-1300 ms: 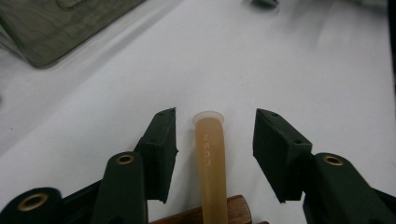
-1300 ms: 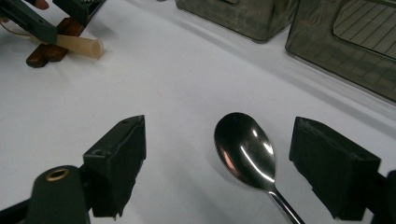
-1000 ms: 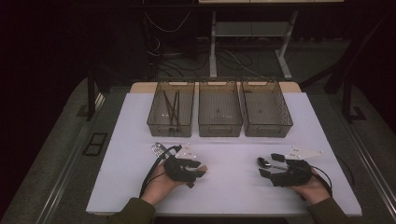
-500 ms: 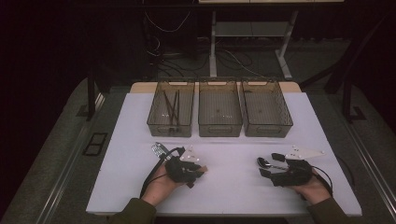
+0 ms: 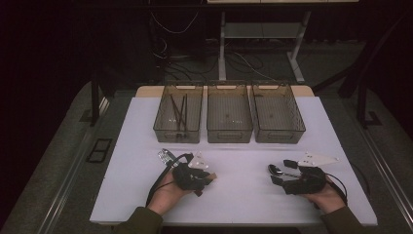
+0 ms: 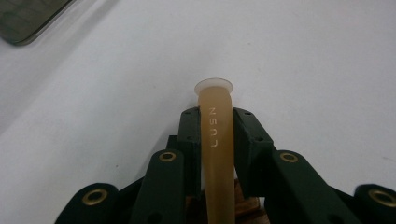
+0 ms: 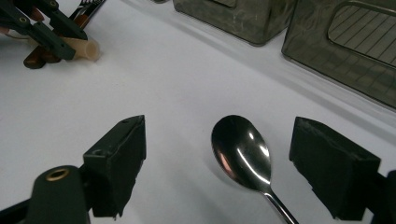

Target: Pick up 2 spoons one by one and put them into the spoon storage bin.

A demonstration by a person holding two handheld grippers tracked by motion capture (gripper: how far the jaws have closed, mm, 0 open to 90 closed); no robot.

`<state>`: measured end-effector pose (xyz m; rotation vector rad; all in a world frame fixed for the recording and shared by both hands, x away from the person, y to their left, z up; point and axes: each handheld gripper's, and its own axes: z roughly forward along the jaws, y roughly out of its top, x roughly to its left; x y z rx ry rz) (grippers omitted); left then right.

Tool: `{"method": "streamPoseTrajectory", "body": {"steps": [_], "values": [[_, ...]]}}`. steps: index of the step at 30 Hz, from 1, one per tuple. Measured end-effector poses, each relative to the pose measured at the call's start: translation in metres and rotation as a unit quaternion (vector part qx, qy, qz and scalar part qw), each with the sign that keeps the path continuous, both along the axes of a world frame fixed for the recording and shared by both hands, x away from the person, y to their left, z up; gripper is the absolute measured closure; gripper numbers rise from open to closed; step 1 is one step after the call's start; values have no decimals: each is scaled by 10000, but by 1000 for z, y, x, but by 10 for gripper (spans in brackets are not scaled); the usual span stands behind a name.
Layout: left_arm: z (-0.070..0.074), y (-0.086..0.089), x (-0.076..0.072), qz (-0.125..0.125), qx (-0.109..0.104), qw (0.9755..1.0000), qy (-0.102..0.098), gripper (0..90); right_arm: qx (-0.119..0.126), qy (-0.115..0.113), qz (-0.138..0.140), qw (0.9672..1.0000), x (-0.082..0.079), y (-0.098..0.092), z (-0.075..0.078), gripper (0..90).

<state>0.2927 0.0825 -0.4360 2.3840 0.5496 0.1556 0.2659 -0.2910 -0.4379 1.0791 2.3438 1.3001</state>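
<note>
Right now both hands rest on the white table (image 5: pixel 243 204), near the person's edge, well apart from each other.

Left gripper (image 6: pixel 215 109): jaws have just been closing and now pinch a tan handle (image 6: pixel 215 154), translucent, with raised lettering along it. Pads press on both sides of it. Handle's flared end pokes out just past the jaw tips and sits at, or just off, the table surface; can't tell which. A bit of brown wood shows under the handle, back between the jaws. From the right gripper view the same gripper appears at far left, with the cream handle end sticking out and fork tines (image 7: pixel 88 4) behind it. In the high view the left gripper (image 5: pixel 192 175) lies low on the table, with shiny utensil ends just beyond it to the left.

Right gripper (image 7: pixel 219 163): jaws spread wide, nothing pinched. A steel spoon (image 7: pixel 240 151) lies flat on the table between them, bowl pointing away, handle running back toward the gripper. Neither pad touches it. High view has the spoon (image 5: pixel 275 169) just left of the right hand.

Three smoky plastic bins (image 5: pixel 229 114) sit in a row at the far side of the table; the left bin (image 5: pixel 178 114) holds dark chopsticks (image 5: pixel 179 109).
</note>
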Motion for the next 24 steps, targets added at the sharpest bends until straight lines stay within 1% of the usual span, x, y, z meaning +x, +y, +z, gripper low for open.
{"method": "streamPoseTrajectory", "body": {"steps": [10, 12, 15, 17, 20, 24], "values": [[9, 1, 0, -40, -190, 9998, 39, 737, 17, -7, 14, 10000, 0, 0, 0, 189], [11, 1, 1, -2, -207, 9997, 87, 738, 27, -2, 9, 10000, 0, 0, 0, 189], [15, 2, 4, 29, -282, 9995, 105, 738, 42, -3, -5, 10000, 0, 0, 1, 189], [19, 2, 5, 29, -307, 9995, 78, 738, 44, -11, -4, 10000, -1, 0, 2, 189], [24, 3, 7, 105, -429, 9990, 101, 737, 27, -61, 22, 10000, -1, 0, 2, 189], [30, 4, 10, 99, -487, 9987, 109, 737, -4, -93, 46, 9999, -3, -1, 3, 189]]}}
